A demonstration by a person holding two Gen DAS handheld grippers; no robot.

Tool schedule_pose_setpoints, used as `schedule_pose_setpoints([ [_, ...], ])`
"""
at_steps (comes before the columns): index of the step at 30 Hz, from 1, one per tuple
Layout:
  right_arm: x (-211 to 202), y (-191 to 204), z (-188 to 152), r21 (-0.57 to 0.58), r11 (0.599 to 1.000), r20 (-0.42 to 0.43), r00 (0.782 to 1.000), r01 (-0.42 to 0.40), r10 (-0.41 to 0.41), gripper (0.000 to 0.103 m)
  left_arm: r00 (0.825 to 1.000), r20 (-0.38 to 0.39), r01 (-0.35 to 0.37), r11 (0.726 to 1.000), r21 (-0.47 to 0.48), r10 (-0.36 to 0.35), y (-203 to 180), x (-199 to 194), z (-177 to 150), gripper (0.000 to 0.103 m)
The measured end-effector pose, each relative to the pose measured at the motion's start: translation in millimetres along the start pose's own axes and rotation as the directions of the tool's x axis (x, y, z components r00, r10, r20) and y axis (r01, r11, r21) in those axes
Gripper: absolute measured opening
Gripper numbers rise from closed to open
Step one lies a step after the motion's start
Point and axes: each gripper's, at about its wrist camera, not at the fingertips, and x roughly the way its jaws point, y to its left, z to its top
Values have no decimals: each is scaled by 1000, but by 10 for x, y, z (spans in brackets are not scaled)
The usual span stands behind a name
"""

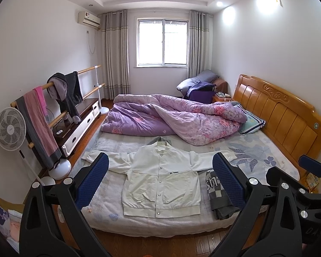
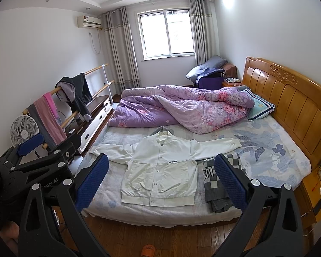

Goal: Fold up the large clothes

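— The left gripper (image 1: 160,180), black-framed with blue textured pads, is hovering spread wide before the bed, gripping nothing.

— And the right gripper (image 2: 161,181)?

— Likewise gaping, touching nothing. The white snap-button jacket (image 1: 160,182) is lying flat, sleeves outstretched, on the pale floral mattress (image 1: 256,156), beside a folded grey checkered garment (image 1: 218,197).

Matt white cloth jacket (image 1: 160,175), glossy wooden headboard (image 1: 278,107), quilted cloth duvet (image 1: 171,117)
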Motion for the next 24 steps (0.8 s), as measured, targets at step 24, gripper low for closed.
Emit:
schedule_pose_setpoints([
  [24,6,2,-9,0,1000,-4,1000,-1,1,95,1000,1,-5,1000,3,5,1,28,10,98],
])
